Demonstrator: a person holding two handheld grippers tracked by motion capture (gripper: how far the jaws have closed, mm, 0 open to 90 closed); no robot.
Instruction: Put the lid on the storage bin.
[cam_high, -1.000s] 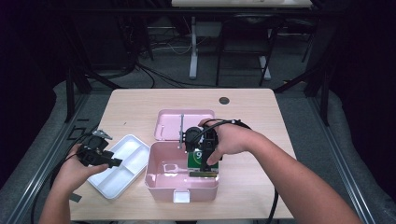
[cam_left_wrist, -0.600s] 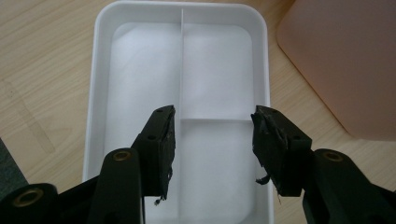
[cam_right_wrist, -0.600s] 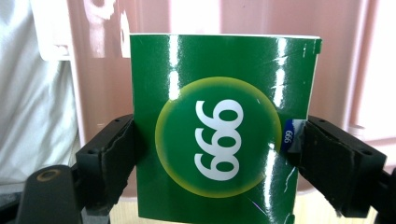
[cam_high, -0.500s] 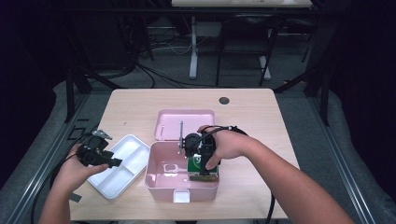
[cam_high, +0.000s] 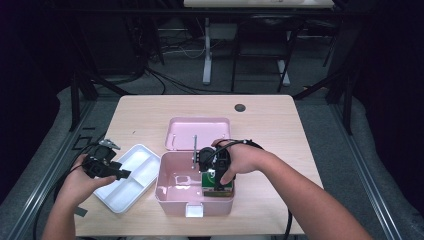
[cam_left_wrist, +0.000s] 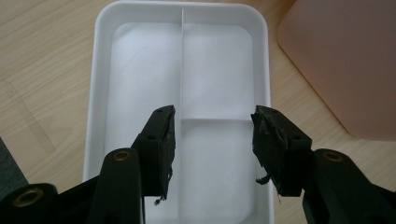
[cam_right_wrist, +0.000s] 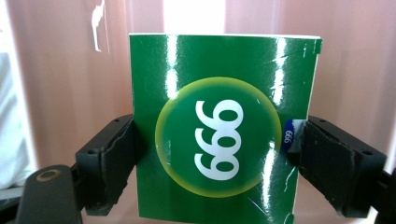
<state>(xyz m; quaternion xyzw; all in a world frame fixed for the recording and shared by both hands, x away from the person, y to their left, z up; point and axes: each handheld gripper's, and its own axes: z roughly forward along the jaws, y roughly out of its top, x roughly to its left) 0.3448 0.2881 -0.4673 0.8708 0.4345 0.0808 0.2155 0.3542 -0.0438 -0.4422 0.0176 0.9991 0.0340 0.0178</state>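
A glossy green carton marked "999" (cam_right_wrist: 219, 140) sits between the jaws of my right gripper (cam_right_wrist: 218, 126), which press on both its sides. In the high view my right gripper (cam_high: 216, 176) holds that green carton (cam_high: 218, 190) low inside the right end of the open pink box (cam_high: 172, 197). My left gripper (cam_high: 120, 173) hovers over the white divided tray (cam_high: 137, 160), left of the box. In the left gripper view my left gripper (cam_left_wrist: 213, 114) is open above the white tray (cam_left_wrist: 95, 93), with nothing between the jaws.
The pink lid (cam_high: 197, 132) lies flat behind the box. A white latch (cam_high: 194, 210) sticks out at the box's front. The pink box's side (cam_left_wrist: 345, 60) is close to the tray. A round grommet hole (cam_high: 240, 107) marks the wooden table's far side.
My right gripper has sunk a little lower and nearer the person, carrying the green carton deeper into the pink box. The left gripper stays where it was.
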